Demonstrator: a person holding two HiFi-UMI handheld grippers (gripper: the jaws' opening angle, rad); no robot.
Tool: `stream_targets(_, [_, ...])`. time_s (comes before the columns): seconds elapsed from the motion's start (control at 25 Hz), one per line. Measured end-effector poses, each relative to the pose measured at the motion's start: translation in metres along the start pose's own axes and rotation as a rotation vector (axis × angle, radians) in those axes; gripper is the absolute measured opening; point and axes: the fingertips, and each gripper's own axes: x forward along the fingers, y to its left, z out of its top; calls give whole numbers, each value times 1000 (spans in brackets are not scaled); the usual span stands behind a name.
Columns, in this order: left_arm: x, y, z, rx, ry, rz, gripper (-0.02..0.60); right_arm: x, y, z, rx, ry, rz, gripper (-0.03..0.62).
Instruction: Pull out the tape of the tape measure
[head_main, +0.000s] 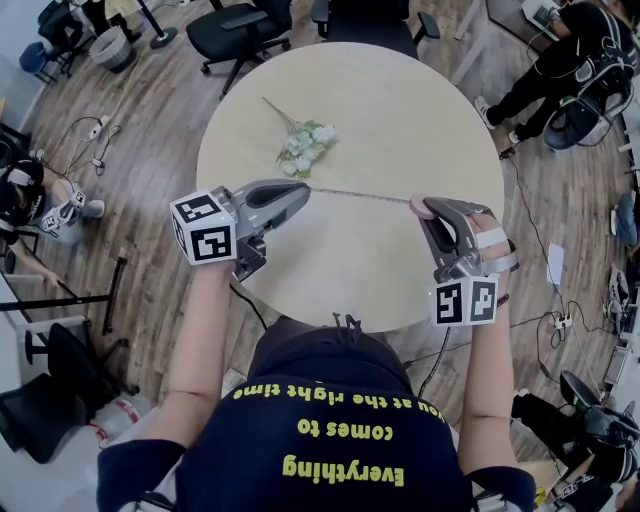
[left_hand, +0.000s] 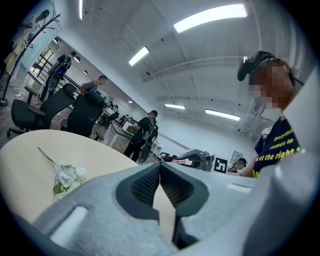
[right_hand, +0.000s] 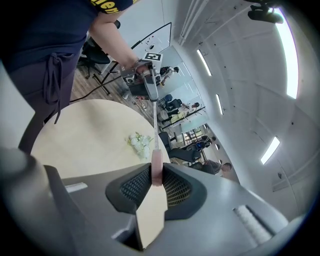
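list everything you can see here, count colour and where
table: one, beige, round, centre
flowers: one bunch, white and green, on the table's far side
tape measure: one, pink case, above the table's right edge
tape: one strip, pale, pulled out taut above the table
chairs: at least two, black, beyond the table
bystander: one, dark clothes, top right
left gripper: one, grey, shut on the tape's end
right gripper: one, grey, shut on the tape measure

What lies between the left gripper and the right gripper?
The pulled-out tape stretches from the left gripper to the pink tape measure case in the right gripper, above the table; the head view shows it.
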Motion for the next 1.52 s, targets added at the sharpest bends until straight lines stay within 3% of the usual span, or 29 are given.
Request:
stream_targets(0.8, [-47,41,11,-7,-23,129,8,-9,-1,-44,31,99,-1,81])
stream_targets(1.52, [-74,62,24,5,-45,205,8,-11,-1,-57,33,122,15,81])
